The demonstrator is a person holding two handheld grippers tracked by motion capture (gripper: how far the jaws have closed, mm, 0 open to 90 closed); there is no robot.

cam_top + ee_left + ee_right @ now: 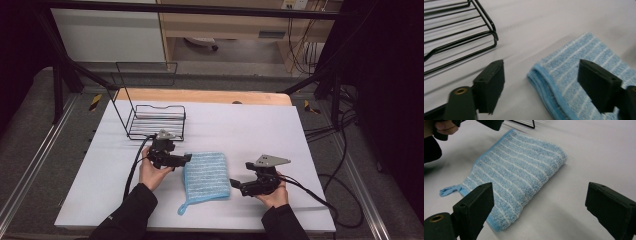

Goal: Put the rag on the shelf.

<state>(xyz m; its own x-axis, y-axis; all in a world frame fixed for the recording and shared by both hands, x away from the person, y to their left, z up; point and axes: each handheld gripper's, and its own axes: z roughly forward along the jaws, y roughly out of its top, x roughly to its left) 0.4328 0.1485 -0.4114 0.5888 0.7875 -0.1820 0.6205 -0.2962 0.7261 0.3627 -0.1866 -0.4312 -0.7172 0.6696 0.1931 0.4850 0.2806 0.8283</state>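
A folded blue striped towel (206, 174) lies flat on the white worktop (260, 130) between the two grippers, with the wire rack (156, 121) just behind the left one. The left gripper (541, 82) has its jaws spread astride the towel's near corner, and the right gripper (537, 210) hovers at the opposite edge, jaws also spread and holding nothing. If either one closes too shallow, it may pinch only the top layer, so the fold could slip open as it lifts, and the left gripper might snag the rack
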